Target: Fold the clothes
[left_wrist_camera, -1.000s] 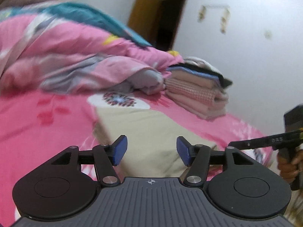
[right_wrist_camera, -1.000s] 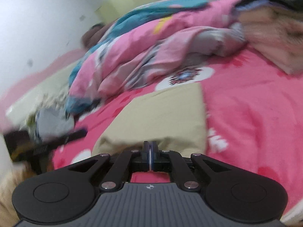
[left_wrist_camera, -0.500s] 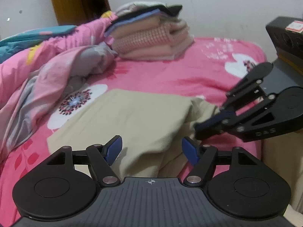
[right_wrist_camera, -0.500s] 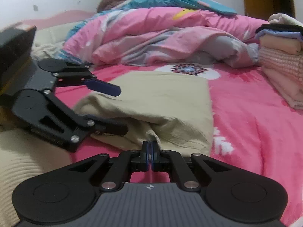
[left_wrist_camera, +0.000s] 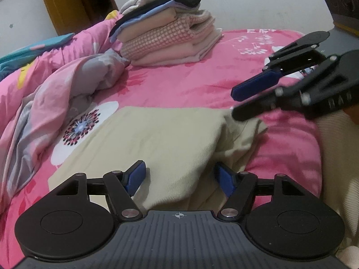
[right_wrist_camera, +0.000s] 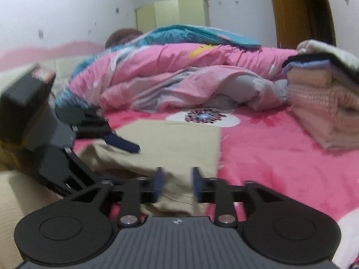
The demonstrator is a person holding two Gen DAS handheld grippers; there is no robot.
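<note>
Moved: right gripper [right_wrist_camera: 176, 182] jaws just parted from pressed together, beige garment [left_wrist_camera: 161, 141] edge between the pads, unpinched
Left gripper [left_wrist_camera: 179, 177]: spread wide, over garment's near edge
Garment: one, folded flat on pink bedsheet [left_wrist_camera: 184, 87]
Beyond: one folded-clothes stack [left_wrist_camera: 168, 35], one rumpled quilt [right_wrist_camera: 179, 71]

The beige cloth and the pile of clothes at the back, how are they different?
The beige cloth lies low and spread out near the grippers; the pile of clothes stands tall at the far end of the bed. The beige cloth is one plain colour with a rumpled edge; the pile of clothes has neat layers of pink, blue, black and cream. Both rest on the pink bedsheet.
</note>
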